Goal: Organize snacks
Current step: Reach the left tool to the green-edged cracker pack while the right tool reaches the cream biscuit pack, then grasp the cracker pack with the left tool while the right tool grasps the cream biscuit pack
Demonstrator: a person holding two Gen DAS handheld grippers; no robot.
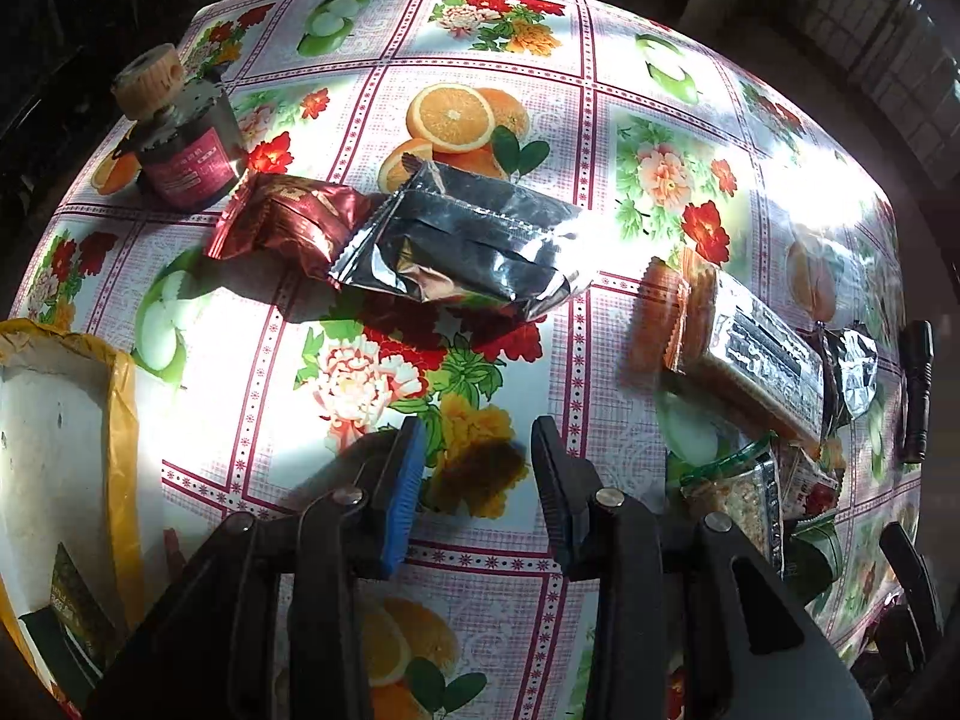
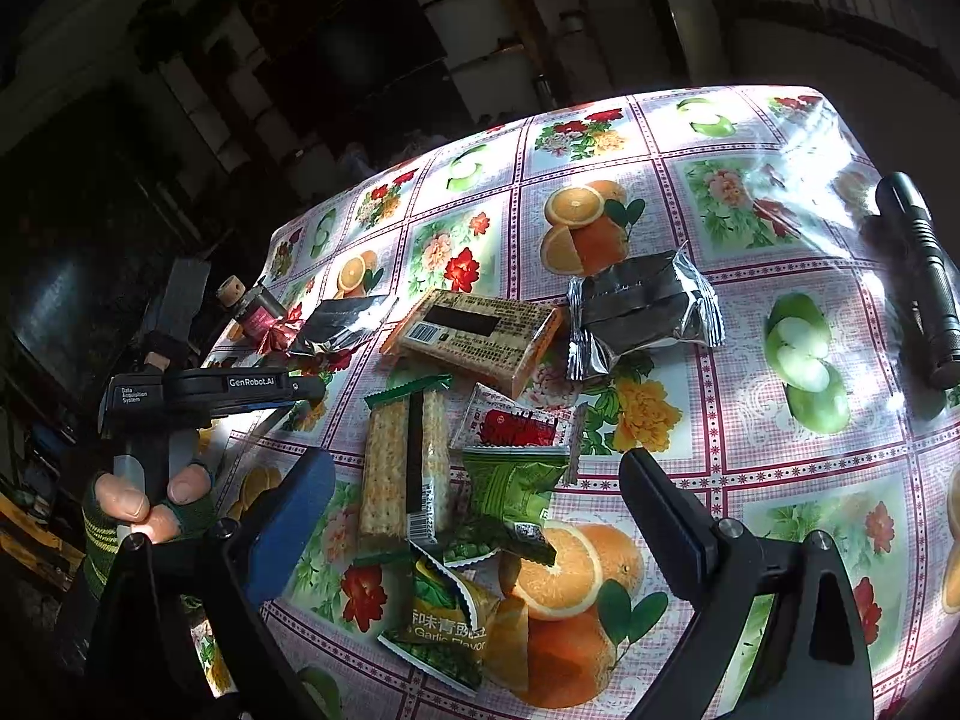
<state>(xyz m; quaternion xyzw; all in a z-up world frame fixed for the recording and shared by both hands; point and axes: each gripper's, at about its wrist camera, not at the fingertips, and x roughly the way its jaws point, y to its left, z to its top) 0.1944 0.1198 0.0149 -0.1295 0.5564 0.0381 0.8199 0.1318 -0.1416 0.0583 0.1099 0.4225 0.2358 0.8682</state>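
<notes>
left claw (image 1: 474, 480) half open, empty, above the tabletop (image 1: 600, 360) just near of the silver pack (image 1: 462, 240). right claw (image 2: 480, 516) wide open, empty, over the snack heap (image 2: 456, 480). risk: foil is slick and overlaps the red pack (image 1: 288, 222), so a shallow pinch likely slips or drags both; white bin (image 1: 54, 420) sits far left.

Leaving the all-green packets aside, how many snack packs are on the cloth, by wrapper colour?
Silver foil packs: 2
Dark red pack: 1
Orange cracker pack: 1
White-and-red sachet: 1
Clear cracker pack with green ends: 1
Total: 6
</notes>
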